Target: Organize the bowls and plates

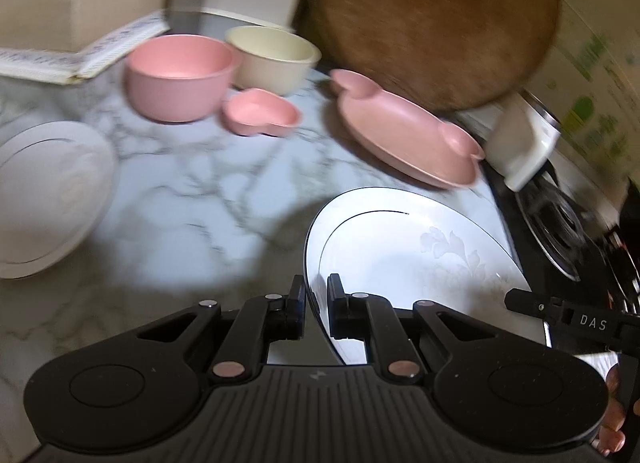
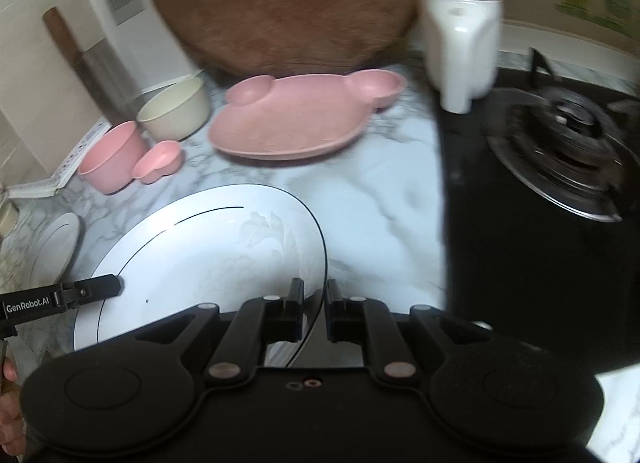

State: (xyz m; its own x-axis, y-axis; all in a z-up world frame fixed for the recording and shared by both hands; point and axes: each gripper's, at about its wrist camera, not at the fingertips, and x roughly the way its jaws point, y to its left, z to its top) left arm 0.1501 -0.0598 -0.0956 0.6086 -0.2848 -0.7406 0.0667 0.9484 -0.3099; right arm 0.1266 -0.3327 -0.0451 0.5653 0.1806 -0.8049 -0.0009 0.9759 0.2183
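Clearly, in the left wrist view, the left hand-held gripper (image 1: 316, 303) is clamped on the near-left rim of the large white plate (image 1: 420, 263), its 2 fingers (image 1: 297, 299) pinching the thin edge, while the right hand-held gripper (image 1: 516, 299) reaches in at the plate's opposite side. The plate sits low over the marbled table (image 1: 192, 191), with a second white plate (image 1: 48, 199) off to the left and the pink bowl (image 1: 180, 75), cream bowl (image 1: 272, 59), small pink dish (image 1: 262, 113) and pink eared plate (image 1: 404, 131) farther back. In the right wrist view, the right hand-held gripper (image 2: 315, 303) is likewise closed on the plate's (image 2: 208, 255) right rim, and the left hand-held gripper (image 2: 116, 287) holds the far edge. This plate looks like glazed ceramic: stiff, fairly heavy, slick and breakable. Holding 2 opposite rim points seems wise, since 1 narrow pinch could let it pivot or slip.
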